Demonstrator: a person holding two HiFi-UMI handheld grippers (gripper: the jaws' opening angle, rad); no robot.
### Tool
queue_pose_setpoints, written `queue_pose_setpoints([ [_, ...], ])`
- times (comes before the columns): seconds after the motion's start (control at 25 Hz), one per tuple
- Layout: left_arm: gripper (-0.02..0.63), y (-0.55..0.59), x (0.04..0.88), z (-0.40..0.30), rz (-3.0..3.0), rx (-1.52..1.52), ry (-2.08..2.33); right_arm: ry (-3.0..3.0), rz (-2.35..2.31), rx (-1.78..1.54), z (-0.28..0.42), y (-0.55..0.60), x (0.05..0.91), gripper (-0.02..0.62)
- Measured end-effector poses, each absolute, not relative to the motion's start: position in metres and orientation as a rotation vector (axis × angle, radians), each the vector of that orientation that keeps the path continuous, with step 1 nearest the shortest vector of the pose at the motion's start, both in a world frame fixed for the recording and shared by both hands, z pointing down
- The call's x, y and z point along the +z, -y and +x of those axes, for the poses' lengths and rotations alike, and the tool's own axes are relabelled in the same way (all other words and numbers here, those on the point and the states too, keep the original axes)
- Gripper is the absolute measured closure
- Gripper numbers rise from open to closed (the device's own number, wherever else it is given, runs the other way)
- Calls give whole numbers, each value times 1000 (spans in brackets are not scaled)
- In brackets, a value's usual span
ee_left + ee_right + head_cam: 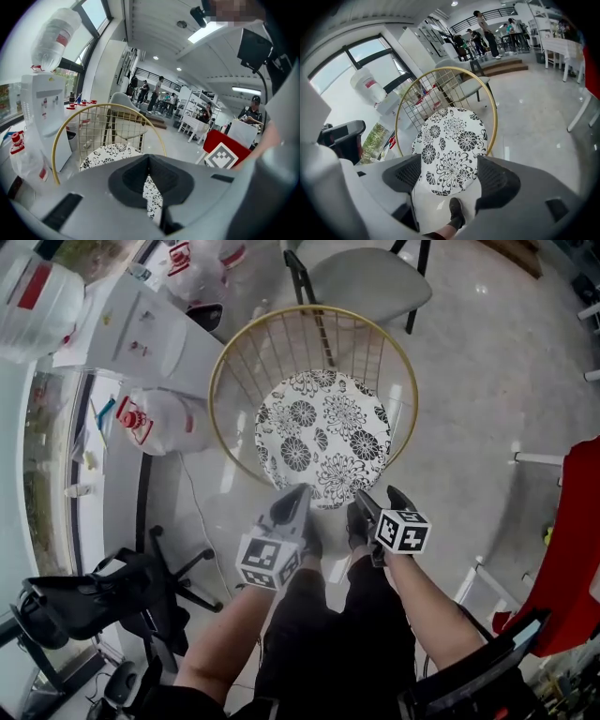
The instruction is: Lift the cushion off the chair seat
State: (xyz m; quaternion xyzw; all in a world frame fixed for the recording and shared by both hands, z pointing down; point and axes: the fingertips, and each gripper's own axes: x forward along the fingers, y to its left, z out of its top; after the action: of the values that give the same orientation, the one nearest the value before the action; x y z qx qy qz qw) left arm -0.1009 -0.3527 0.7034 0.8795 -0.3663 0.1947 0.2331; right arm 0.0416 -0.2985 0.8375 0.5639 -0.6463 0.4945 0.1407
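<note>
right claw (449, 176) stands with its 2 jaws spread wide and nothing between the pads. in the right gripper view the near edge of the round black-and-white floral cushion (450, 140) shows in the gap between them, lying farther out and lower, not touched. a black shoe (456, 211) on the pale floor shows below that gap.

left claw (149, 164) has its dark pads met at the tips and holds nothing. a sliver of the floral cushion (110, 152) is seen through the narrow slit behind the tips.

from the head view, both claws hover side by side at the cushion's near edge, the left claw (292, 502) over its rim and the right claw (382, 501) just beside it on the right.

the cushion (323, 437) lies flat on the seat of the gold wire chair (217, 371), whose round wire back curves up on the far side. a grey chair (370, 282) stands beyond it.
</note>
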Motion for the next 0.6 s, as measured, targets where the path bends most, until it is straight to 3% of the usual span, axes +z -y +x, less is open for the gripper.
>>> queue_pose_setpoints([
  [0.6, 598, 353, 804, -119, 2315, 647, 1003, 1658, 1699, 1658, 44, 294, 950, 218],
])
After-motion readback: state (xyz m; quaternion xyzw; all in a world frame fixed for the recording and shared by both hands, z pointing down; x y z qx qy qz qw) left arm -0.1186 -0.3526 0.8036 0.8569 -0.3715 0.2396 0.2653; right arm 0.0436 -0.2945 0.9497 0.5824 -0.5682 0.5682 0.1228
